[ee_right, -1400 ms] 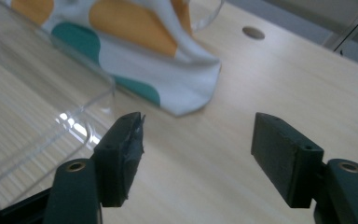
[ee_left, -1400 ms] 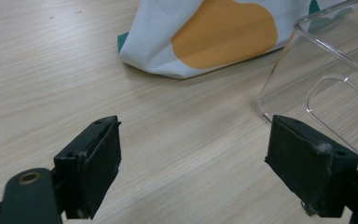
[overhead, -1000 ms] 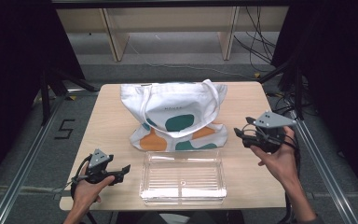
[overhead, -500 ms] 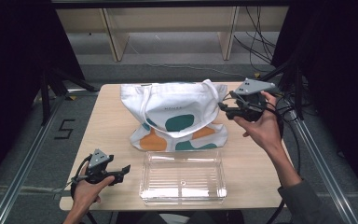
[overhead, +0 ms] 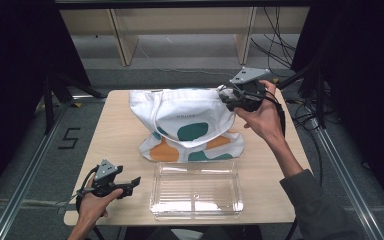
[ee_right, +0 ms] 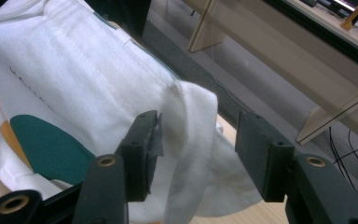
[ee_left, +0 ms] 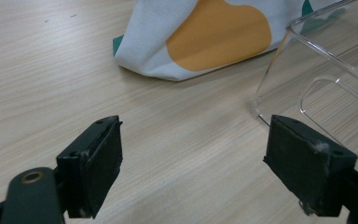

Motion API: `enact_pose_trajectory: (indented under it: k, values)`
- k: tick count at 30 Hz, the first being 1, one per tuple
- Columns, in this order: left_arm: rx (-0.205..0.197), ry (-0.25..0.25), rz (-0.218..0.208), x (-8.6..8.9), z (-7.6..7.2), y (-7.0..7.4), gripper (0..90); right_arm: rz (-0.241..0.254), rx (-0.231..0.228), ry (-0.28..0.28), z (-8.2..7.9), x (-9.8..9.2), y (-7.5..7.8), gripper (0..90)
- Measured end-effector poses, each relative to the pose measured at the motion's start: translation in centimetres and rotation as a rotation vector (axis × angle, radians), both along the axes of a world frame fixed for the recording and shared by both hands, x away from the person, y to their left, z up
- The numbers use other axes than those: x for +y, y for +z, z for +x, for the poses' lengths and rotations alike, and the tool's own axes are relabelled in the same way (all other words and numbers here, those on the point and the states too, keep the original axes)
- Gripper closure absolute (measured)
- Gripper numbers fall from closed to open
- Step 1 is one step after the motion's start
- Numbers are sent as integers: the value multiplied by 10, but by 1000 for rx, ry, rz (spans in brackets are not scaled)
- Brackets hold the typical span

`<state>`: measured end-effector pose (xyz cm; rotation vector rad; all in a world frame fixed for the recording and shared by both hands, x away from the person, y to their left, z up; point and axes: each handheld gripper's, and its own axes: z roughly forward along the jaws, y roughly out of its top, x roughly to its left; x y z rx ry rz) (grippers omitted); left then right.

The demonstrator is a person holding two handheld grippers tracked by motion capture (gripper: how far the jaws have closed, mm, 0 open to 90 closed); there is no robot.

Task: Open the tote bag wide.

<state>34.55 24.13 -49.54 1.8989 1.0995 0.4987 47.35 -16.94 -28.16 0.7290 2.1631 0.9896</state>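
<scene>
One tote bag [overhead: 187, 125] and one clear plastic box [overhead: 196, 189] occupy the table [overhead: 122, 130]; left gripper [overhead: 130, 184] open, right gripper [ee_right: 198, 149] open around the bag's partly hidden strap [ee_right: 191, 140].

Black "5" marking [overhead: 69, 138] on floor, tote bag [overhead: 187, 122] lettering illegible

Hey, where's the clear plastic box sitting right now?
In the high view the clear plastic box sits at the table's near edge, just in front of the cloth bag, with the left hand-held gripper to its left.
</scene>
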Motion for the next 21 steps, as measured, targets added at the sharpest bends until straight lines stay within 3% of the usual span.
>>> enact_pose_trajectory:
  k: [4, 9, 10, 12, 15, 19, 21]
  values:
    - [4, 7, -4, -1, 0, 0, 179, -19, 16, 6, 6, 5, 2, 604]
    - [0, 0, 4, -1, 0, -1, 180, -59, 4, 16, 9, 5, 3, 774]
    - [1, 5, -3, -2, 0, 0, 180, -59, 4, 16, 9, 5, 3, 774]
    - [-1, -3, -1, -1, 0, 0, 196, -103, -21, 61, 4, 2, 5, 855]
    - [1, -6, -16, -1, 0, 1, 212, -90, -36, 93, -6, -1, 8, 864]
    - [-42, -28, -44, 0, -2, 13, 230, -87, -70, 140, -26, -5, 11, 870]
    - [-58, -27, -82, 2, -1, 21, 235, -76, -81, 161, -35, -6, 9, 875]
